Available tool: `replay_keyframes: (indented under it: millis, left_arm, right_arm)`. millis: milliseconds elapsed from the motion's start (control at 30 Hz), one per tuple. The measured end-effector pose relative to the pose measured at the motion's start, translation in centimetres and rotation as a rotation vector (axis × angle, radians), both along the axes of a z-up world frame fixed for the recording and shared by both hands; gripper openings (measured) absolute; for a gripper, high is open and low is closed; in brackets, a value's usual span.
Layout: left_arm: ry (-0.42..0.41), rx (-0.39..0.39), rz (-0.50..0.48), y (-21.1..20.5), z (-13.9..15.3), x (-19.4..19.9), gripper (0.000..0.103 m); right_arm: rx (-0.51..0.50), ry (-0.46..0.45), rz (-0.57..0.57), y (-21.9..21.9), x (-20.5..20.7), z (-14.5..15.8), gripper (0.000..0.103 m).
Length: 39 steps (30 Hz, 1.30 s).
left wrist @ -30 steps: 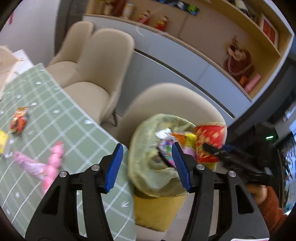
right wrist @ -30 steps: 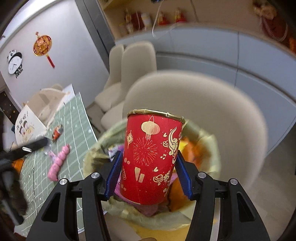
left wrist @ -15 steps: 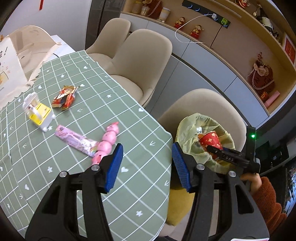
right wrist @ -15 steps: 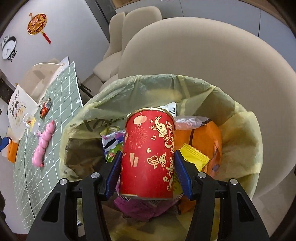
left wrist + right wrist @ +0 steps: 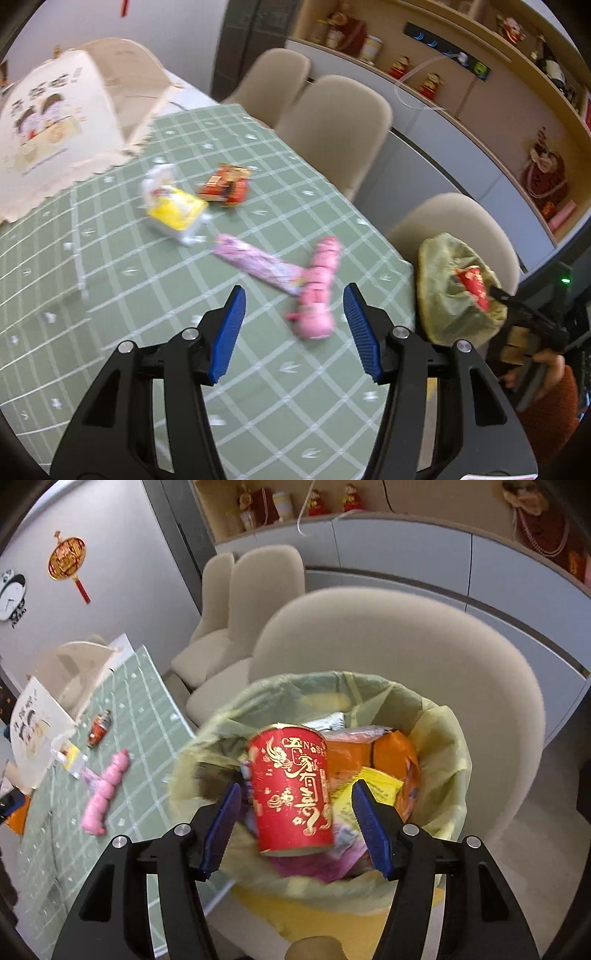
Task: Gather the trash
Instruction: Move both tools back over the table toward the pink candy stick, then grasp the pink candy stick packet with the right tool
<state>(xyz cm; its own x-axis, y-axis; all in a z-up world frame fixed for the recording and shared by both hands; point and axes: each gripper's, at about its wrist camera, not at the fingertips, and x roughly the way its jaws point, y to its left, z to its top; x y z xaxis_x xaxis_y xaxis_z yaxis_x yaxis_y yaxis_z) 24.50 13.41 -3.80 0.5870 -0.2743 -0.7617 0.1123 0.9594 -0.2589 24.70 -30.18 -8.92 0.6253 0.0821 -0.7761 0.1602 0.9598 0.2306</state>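
Red paper cup (image 5: 291, 794) seen above the lined bin (image 5: 448, 738) (pads clear of it), right gripper (image 5: 295, 823) just opened, left gripper (image 5: 291, 328) held open, empty, beside the bin, pink wrapper (image 5: 319, 291) below.

A: What surrounds the bench (image 5: 258, 369)?
B: Beige shell chairs (image 5: 332, 125) along its far edge; behind them grey cabinet fronts (image 5: 406, 550) beneath a wooden shelf (image 5: 461, 62) of figurines and jars.
A: And the wall?
B: Pale grey (image 5: 110, 535); a red-gold hanging ornament (image 5: 68, 561) beside a panda clock (image 5: 13, 594).
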Motion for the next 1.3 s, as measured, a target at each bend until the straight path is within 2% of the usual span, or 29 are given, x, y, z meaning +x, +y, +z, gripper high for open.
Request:
replay_keyframes:
  millis: [300, 467, 600, 733, 900, 1067, 1167, 1233, 1300]
  left_arm:
    - [-0.01, -0.042, 0.092, 7.1, -1.9, -0.2, 0.053]
    - [-0.026, -0.063, 0.076, 7.7, -2.6, 1.1, 0.053]
    - [-0.014, -0.088, 0.077, 8.0, -3.2, 1.9, 0.053]
    - [0.005, -0.07, 0.073, 8.3, -3.7, 2.6, 0.053]
    - [0.018, -0.051, 0.096, 9.2, -4.0, 4.0, 0.053]
    - [0.032, -0.027, 0.117, 9.9, -4.3, 5.4, 0.053]
    - [0.039, -0.015, 0.129, 10.4, -4.5, 6.2, 0.053]
    - [0.041, -0.018, 0.133, 10.6, -4.7, 6.6, 0.053]
    - [0.042, -0.02, 0.133, 10.8, -4.8, 6.8, 0.053]
  right_arm:
    - [-0.005, -0.091, 0.093, 7.6, -2.1, 4.3, 0.059]
    - [0.006, -0.105, 0.158, 12.0, -1.3, 5.4, 0.059]
    - [-0.03, -0.1, 0.254, 15.9, 0.3, 5.5, 0.059]
    - [-0.061, -0.037, 0.358, 20.2, 3.5, 3.8, 0.059]
    - [-0.162, 0.018, 0.523, 26.3, 7.4, 0.4, 0.058]
    - [-0.155, 0.052, 0.731, 31.4, 10.9, -2.4, 0.058]
    - [-0.16, 0.077, 0.815, 33.7, 12.7, -3.9, 0.051]
    - [-0.164, 0.127, 0.846, 34.8, 13.9, -5.3, 0.049]
    - [-0.167, 0.159, 0.864, 35.4, 14.6, -6.2, 0.042]
